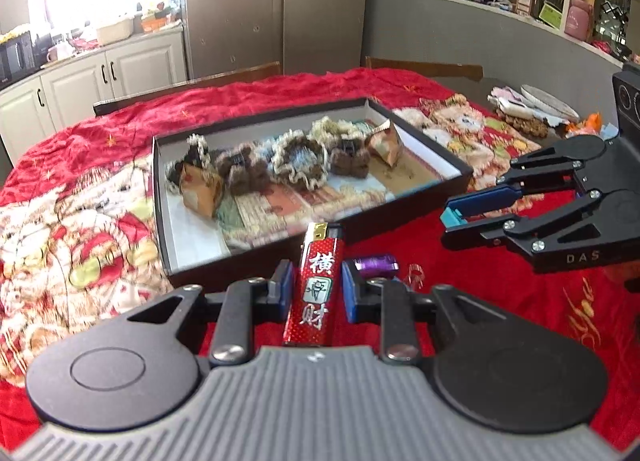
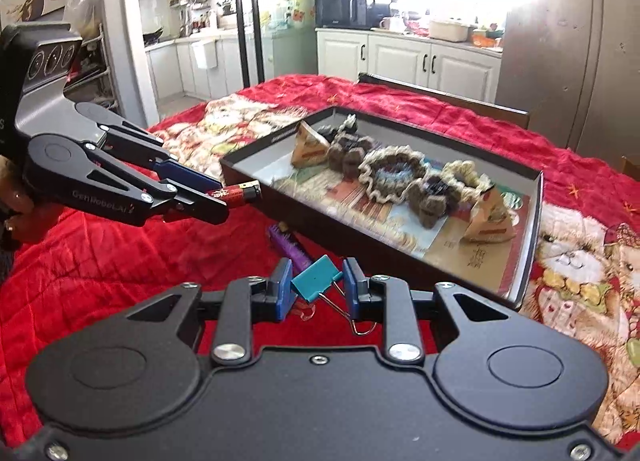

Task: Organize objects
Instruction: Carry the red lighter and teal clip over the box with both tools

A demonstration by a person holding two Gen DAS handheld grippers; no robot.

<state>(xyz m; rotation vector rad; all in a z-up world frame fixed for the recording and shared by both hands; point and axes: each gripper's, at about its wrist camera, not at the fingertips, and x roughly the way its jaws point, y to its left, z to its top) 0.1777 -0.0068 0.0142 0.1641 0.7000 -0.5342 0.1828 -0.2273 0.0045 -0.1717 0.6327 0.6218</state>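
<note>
A table covered with a red quilted cloth (image 1: 460, 261) printed with cartoon cats carries a shallow black box (image 1: 460, 177) lying open near its middle. Inside the box, along its far wall, sit a row of fuzzy brown hair clips, frilly knitted scrunchies and two small folded paper packets, on top of printed paper. The left gripper (image 1: 313, 285) pinches a red lighter (image 1: 316, 281) with white Chinese characters between its blue pads, metal cap pointing toward the box's near wall, lifted clear of the cloth. The right gripper (image 2: 316, 285) pinches a teal binder clip (image 2: 316, 281) by its body, wire handles trailing back. A purple lighter (image 2: 288, 245) lies on the cloth just beside the box's near wall, under both grippers. A hand (image 2: 12, 197) shows behind the left gripper
</note>
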